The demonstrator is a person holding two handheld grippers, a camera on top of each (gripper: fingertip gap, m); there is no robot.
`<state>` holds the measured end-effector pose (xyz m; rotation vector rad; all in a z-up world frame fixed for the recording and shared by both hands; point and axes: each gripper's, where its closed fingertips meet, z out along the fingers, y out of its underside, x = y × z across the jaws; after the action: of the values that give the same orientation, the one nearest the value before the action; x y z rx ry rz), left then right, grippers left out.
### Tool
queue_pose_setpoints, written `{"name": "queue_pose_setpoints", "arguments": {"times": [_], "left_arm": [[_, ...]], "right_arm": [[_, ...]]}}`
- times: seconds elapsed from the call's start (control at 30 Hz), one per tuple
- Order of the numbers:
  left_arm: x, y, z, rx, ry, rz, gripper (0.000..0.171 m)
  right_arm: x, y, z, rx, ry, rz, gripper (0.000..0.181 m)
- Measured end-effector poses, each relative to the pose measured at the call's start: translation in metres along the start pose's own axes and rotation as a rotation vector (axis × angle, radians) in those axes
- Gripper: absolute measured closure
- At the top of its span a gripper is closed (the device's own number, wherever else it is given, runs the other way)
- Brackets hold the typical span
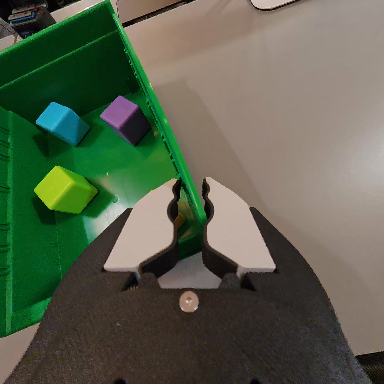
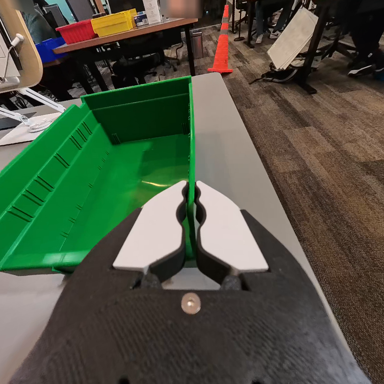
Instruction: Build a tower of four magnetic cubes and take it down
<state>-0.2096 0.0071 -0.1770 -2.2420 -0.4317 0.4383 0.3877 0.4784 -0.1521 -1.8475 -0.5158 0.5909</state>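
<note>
In the left wrist view, a green bin (image 1: pixel 62 68) fills the left half, standing on a pale desk (image 1: pixel 291 145). On its floor, from left to right, lie a lime cube (image 1: pixel 64 190), a blue cube (image 1: pixel 62 123) and a purple cube (image 1: pixel 125 119). A yellow piece (image 1: pixel 179 221) is mostly hidden behind the near finger. The bin's long right wall runs away from the camera, and the left gripper (image 1: pixel 190 182) straddles its rim. One finger is inside and one outside, but the gripper is not clamped: the outer finger touches the rim, and a gap shows on the inner side.

In the right wrist view, a green bin (image 2: pixel 52 197) again lies to the left, its long axis pointing away along the desk (image 2: pixel 218 145) edge. The visible floor of this bin is bare, and I cannot tell whether it is the same bin. The right gripper (image 2: pixel 191 185) is clenched on the right wall's rim. Carpet (image 2: pixel 311 166) lies to the right.
</note>
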Motion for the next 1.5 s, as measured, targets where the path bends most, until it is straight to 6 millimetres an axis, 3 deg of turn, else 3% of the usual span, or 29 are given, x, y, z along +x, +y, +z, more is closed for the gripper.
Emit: {"name": "queue_pose_setpoints", "arguments": {"times": [0.47, 0.6, 0.73, 0.83, 0.93, 1.03, 1.1, 1.2, 1.27, 1.37, 1.5], "left_arm": [[0.005, 0.002, -0.005, 0.012, 0.017, -0.002, 0.152], [0.005, -0.001, -0.007, 0.031, 0.027, -0.007, 0.151], [-0.004, -0.029, -0.033, 0.193, 0.062, -0.062, 0.145], [-0.03, -0.058, -0.067, 0.418, 0.085, -0.194, 0.142], [-0.074, -0.056, -0.084, 0.513, 0.02, -0.351, 0.138], [-0.096, -0.025, -0.063, 0.384, -0.031, -0.362, 0.132], [-0.086, -0.006, -0.043, 0.234, 0.033, -0.354, 0.117], [-0.062, 0.013, -0.022, 0.057, 0.089, -0.347, 0.095], [-0.056, 0.024, -0.014, -0.025, 0.056, -0.315, 0.093], [-0.056, 0.031, -0.009, -0.081, -0.011, -0.265, 0.096], [-0.054, 0.027, -0.008, -0.103, -0.007, -0.266, 0.1]], "right_arm": [[-0.001, -0.002, -0.002, -0.025, 0.036, -0.014, 0.176], [-0.014, -0.043, -0.021, 0.125, 0.009, -0.007, 0.164], [-0.046, -0.094, -0.049, 0.317, -0.047, -0.044, 0.159], [-0.088, -0.116, -0.056, 0.365, -0.081, -0.162, 0.154], [-0.149, -0.137, -0.055, 0.425, -0.131, -0.276, 0.149], [-0.236, -0.152, -0.054, 0.52, -0.264, -0.326, 0.147], [-0.303, -0.147, -0.054, 0.539, -0.41, -0.33, 0.146], [-0.393, -0.113, -0.051, 0.478, -0.626, -0.303, 0.143], [-0.438, -0.081, -0.047, 0.409, -0.742, -0.268, 0.143], [-0.478, -0.031, -0.037, 0.301, -0.841, -0.207, 0.143], [-0.502, 0.018, -0.028, 0.15, -0.905, -0.22, 0.143]]}}
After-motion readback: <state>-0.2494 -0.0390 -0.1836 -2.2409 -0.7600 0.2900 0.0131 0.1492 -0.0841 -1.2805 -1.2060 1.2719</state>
